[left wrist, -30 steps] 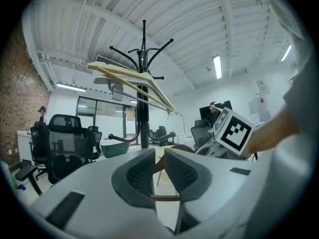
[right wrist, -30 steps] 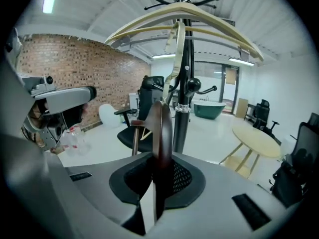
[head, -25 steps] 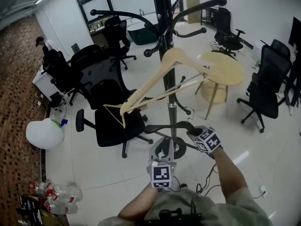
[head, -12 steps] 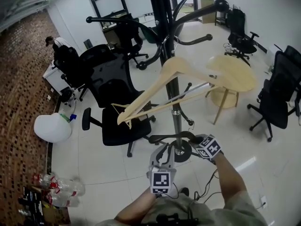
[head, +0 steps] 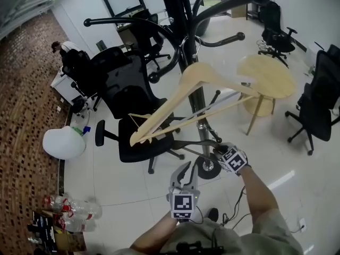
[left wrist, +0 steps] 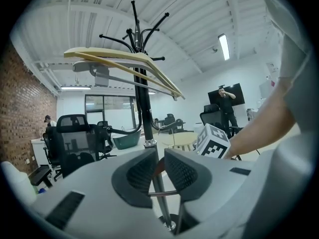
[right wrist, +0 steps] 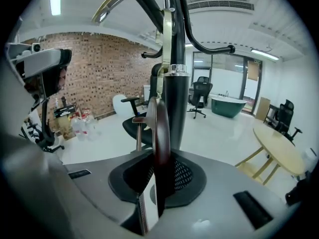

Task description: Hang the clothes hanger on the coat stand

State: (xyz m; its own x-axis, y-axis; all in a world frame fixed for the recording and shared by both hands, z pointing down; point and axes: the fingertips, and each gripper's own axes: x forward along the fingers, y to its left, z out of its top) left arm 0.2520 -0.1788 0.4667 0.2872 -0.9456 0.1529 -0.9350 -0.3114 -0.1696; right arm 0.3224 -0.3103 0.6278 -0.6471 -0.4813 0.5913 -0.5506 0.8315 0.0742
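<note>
Left gripper [head: 182, 170] and right gripper [head: 218, 151] fingers both clamp the dark hanger [head: 192, 142] low by the coat stand [head: 178, 15]. Risk: lifting it could knock the pale hangers [head: 196, 78] off.

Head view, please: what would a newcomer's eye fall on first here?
Pale wooden hangers hang at centre on the tall black coat stand. Just below, the left gripper and right gripper hold a dark hanger between them, and a red brick wall fills the left edge.
</note>
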